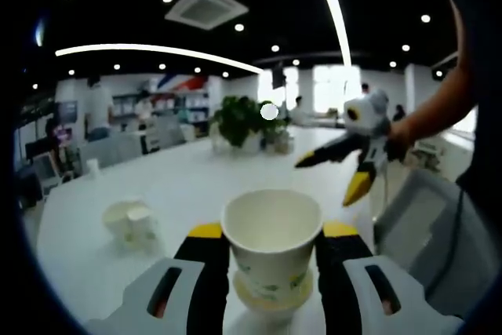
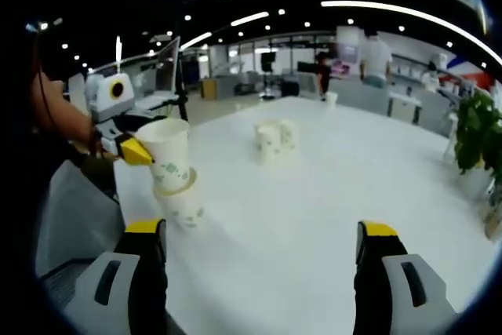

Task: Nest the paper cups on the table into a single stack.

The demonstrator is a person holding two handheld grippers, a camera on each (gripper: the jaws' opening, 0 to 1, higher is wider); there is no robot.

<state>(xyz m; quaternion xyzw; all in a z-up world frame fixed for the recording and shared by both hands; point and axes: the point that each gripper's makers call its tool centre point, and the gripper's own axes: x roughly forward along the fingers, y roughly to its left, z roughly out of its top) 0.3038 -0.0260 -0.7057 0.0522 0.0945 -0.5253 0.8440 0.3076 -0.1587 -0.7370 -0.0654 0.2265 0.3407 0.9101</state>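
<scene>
My left gripper is shut on a white paper cup with a green print, jaws pressing its sides just under the rim. This cup sits partly inside a second cup below it. In the right gripper view the same held cup tilts into the lower cup, which stands on the white table. The left gripper comes in there from the left. Two more cups rest together farther out on the table. My right gripper is open and holds nothing; it hovers above the table.
A grey chair stands at the table's near edge by the person's arm. Potted plants sit at the far side of the table. A small cup stands at the far end. Desks and people fill the office behind.
</scene>
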